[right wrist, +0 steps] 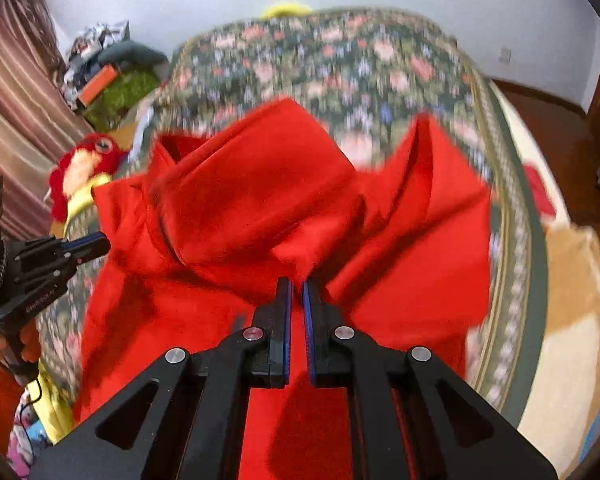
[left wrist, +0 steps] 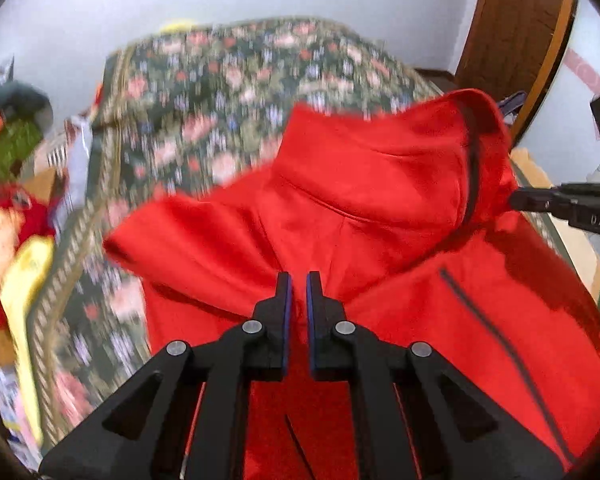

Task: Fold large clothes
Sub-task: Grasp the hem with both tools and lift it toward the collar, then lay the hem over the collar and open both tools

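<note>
A large red jacket [left wrist: 372,184] with a dark zipper lies bunched and partly lifted over a floral bed cover [left wrist: 220,92]. My left gripper [left wrist: 299,280] is shut on a fold of the red cloth, which rises between its blue pads. In the right wrist view the same red jacket [right wrist: 260,200] drapes in folds, and my right gripper [right wrist: 296,286] is shut on another pinch of it. Each gripper shows in the other's view: the right gripper [left wrist: 516,200] at the jacket's right edge, the left gripper [right wrist: 106,244] at its left edge.
The floral bed cover [right wrist: 340,64] spreads behind the jacket. A red and yellow plush toy [right wrist: 84,168] lies at the bed's left side, with a pile of clutter [right wrist: 112,76] by a curtain. A wooden door [left wrist: 520,32] stands at the right. A tan blanket [right wrist: 568,300] lies right.
</note>
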A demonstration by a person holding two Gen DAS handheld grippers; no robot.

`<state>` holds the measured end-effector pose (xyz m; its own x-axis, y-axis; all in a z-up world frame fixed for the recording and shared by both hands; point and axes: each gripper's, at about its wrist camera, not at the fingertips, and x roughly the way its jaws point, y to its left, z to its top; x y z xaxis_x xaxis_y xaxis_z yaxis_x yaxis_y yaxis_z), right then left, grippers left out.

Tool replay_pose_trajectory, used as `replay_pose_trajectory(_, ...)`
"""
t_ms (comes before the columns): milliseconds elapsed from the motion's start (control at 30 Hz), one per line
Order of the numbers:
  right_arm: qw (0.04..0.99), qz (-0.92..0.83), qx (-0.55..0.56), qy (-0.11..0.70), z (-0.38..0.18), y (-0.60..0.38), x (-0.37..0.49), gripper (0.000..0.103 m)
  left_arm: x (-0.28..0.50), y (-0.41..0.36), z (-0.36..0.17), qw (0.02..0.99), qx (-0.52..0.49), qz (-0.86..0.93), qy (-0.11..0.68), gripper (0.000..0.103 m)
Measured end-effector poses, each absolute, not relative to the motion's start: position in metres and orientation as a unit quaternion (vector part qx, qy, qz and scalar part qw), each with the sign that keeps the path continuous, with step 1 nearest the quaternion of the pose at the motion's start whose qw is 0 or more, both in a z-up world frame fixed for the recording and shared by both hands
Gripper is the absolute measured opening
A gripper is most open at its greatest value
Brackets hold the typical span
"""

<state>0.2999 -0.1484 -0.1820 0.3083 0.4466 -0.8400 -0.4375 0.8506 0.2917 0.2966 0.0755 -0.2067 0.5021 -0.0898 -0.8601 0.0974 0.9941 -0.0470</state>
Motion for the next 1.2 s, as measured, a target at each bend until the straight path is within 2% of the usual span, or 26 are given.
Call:
replay_pose_trajectory(167,0.794,0.273,-0.010,0.544,-0.193,-0.159,0.280,0.005,0.273,0.085,-0.223,0.842,-0.019,-0.063,0.536,0.009)
replay_pose_trajectory(267,0.798,0.273,-0.006,0.538,-0.183,-0.167,0.273,0.006,0.264,0.088,-0.212,0.849,-0.021,-0.062,0.524,0.023)
replay_pose_trajectory(333,0.805,0.271,-0.001,0.528,-0.173,-0.170,0.271,0.008,0.262,0.089,-0.198,0.860,-0.028,-0.056,0.507,0.039)
replay_pose_trajectory(433,0.819,0.270,0.017,0.506,-0.156,-0.172,0.269,0.031,0.265,0.091,-0.175,0.874,-0.038,-0.049,0.482,0.046)
replay_pose_trajectory(467,0.822,0.269,0.022,0.502,-0.153,-0.171,0.269,0.046,0.267,0.089,-0.167,0.878,-0.043,-0.047,0.474,0.049)
replay_pose_trajectory(500,0.826,0.269,0.031,0.494,-0.147,-0.170,0.270,0.057,0.270,0.089,-0.163,0.881,-0.045,-0.046,0.468,0.058)
replay_pose_trajectory(533,0.829,0.272,0.038,0.488,-0.143,-0.169,0.270,0.061,0.272,0.086,-0.158,0.887,-0.043,-0.045,0.458,0.065)
replay_pose_trajectory(600,0.828,0.280,0.050,0.483,-0.140,-0.164,0.269,0.072,0.276,0.080,-0.151,0.894,-0.033,-0.042,0.445,0.072)
replay_pose_trajectory(700,0.820,0.287,0.057,0.491,-0.145,-0.156,0.271,0.077,0.284,0.071,-0.158,0.894,-0.027,-0.037,0.445,0.084)
replay_pose_trajectory(1000,0.768,0.245,0.001,0.592,-0.218,-0.145,0.283,0.077,0.281,0.055,-0.252,0.837,0.000,-0.014,0.547,0.085)
replay_pose_trajectory(1200,0.771,0.242,-0.009,0.590,-0.215,-0.171,0.276,0.077,0.259,0.078,-0.258,0.839,-0.053,-0.016,0.542,0.088)
